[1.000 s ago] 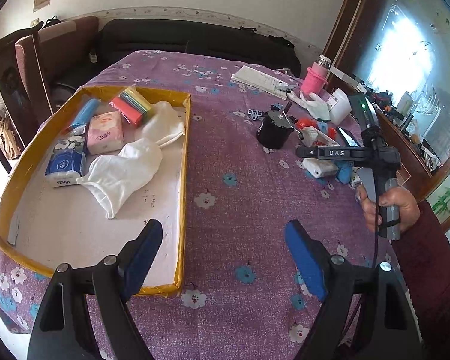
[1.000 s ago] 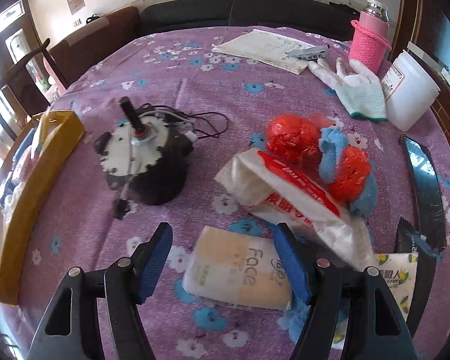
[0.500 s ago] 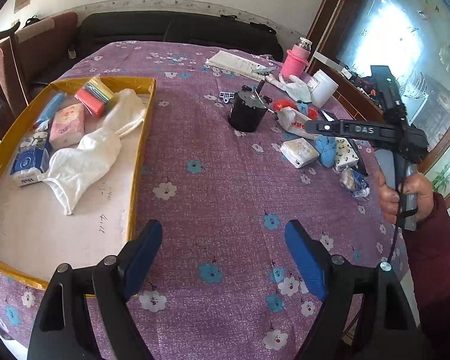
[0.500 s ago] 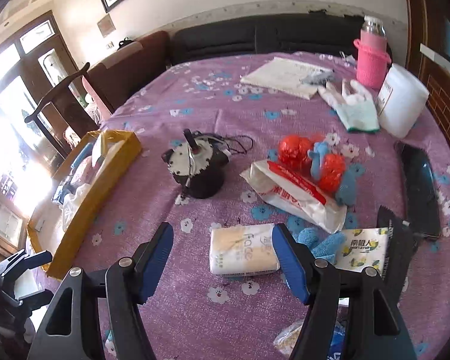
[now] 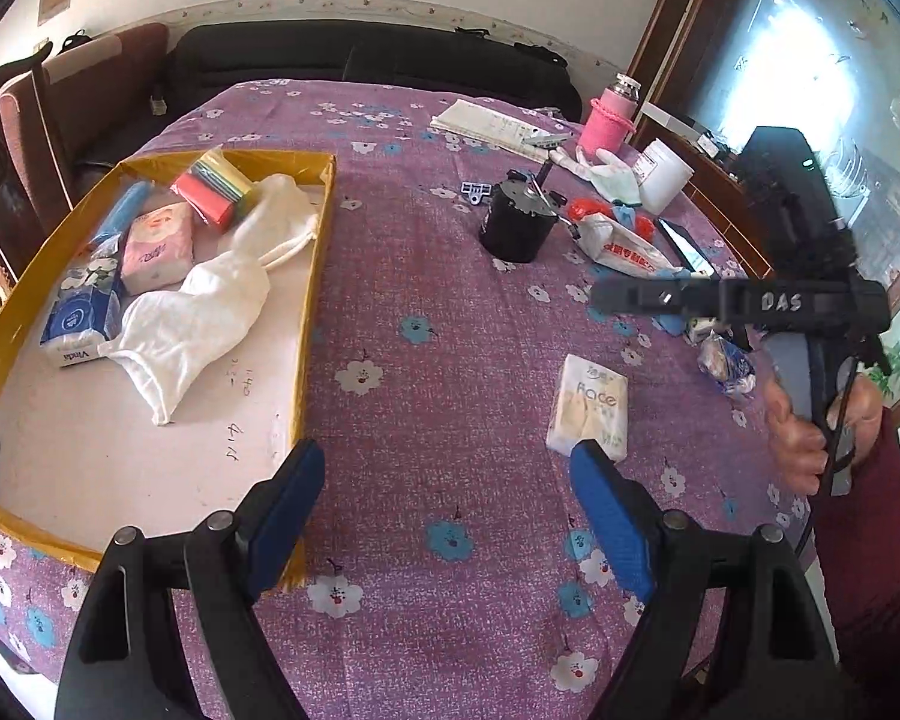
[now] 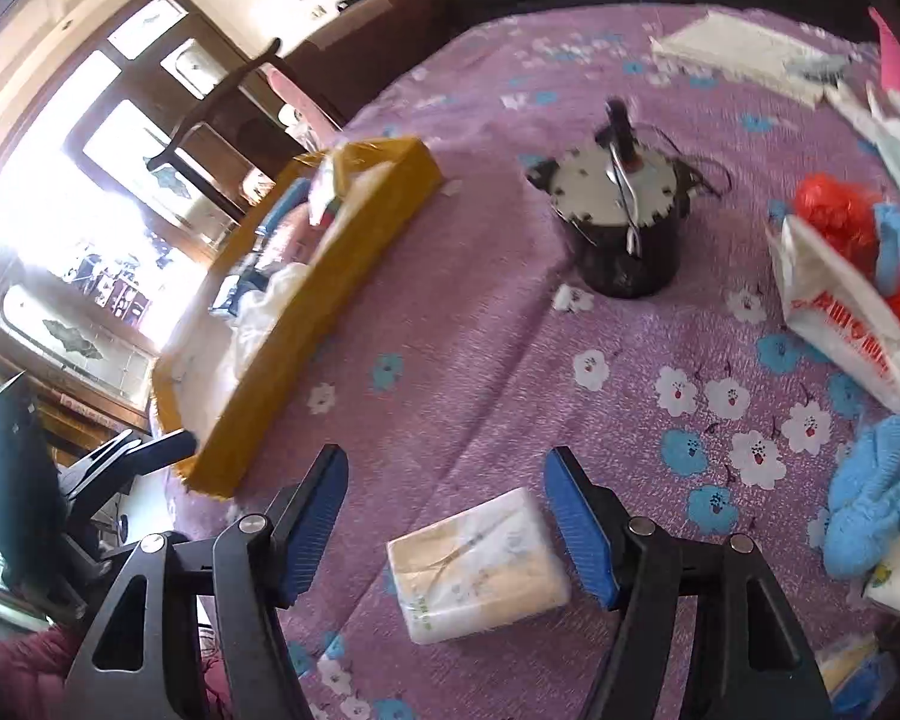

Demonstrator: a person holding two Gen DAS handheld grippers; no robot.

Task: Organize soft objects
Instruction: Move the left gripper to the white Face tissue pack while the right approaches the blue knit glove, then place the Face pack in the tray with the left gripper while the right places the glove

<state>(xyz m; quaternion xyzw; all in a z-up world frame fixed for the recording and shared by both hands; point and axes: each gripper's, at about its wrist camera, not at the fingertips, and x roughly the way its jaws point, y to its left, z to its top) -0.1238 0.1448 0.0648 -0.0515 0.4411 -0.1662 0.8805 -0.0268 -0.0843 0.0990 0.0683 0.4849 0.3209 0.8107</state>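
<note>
A cream "Face" tissue pack lies flat on the purple flowered cloth, below and between the blue pads of my right gripper, which is open and does not touch it. In the left wrist view the same pack sits just beyond the right fingertip of my left gripper, also open and empty. A yellow-walled tray on the left holds tissue packs, white cloths and a coloured sponge pack. A hand holds the right gripper at the table's right.
A black motor stands mid-table. Right of it lie a red-and-white bag, red mesh balls and a blue cloth. Farther back are white gloves, a white jar, a pink bottle and papers.
My right gripper has risen and swung left toward the tray; the tissue pack now sits lower between its fingers. Both grippers' jaws keep the same width, and the left has barely moved.
</note>
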